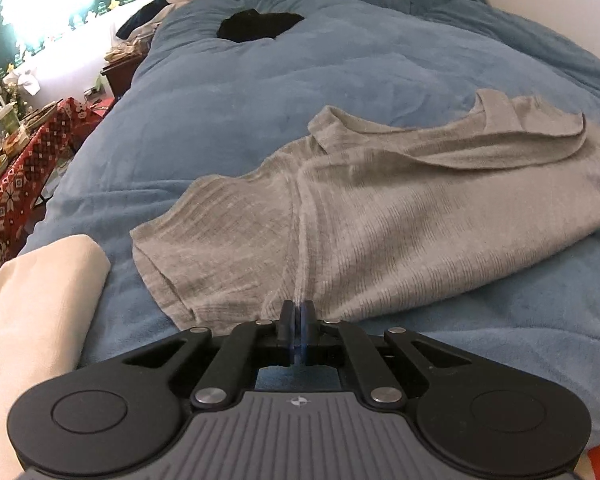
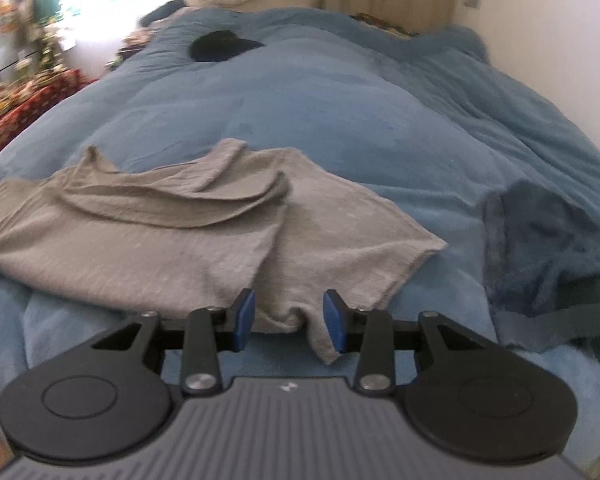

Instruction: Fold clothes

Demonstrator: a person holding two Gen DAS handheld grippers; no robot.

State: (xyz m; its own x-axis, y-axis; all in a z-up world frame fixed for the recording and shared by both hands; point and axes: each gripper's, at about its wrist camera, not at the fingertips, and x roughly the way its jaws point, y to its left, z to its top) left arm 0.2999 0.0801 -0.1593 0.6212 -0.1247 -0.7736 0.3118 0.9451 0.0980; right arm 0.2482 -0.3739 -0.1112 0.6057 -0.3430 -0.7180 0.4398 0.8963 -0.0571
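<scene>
The grey ribbed knit shirt (image 1: pixel 380 216) is spread mid-bed on the blue fleece blanket (image 1: pixel 260 92), its near hem clamped by the left gripper (image 1: pixel 299 312), while the right gripper (image 2: pixel 289 312) is held apart around the hem; closing there is advised before lifting, and open blanket beyond the shirt is left free as far as the black garment (image 1: pixel 260 24)

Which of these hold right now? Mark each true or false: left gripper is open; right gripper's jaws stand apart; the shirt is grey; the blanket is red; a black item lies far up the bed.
1. Left gripper is open: false, it is shut on the grey shirt.
2. Right gripper jaws apart: true, shirt hem between them.
3. Shirt is grey: true.
4. Blanket is red: false, blue.
5. Black item far up the bed: true.
</scene>
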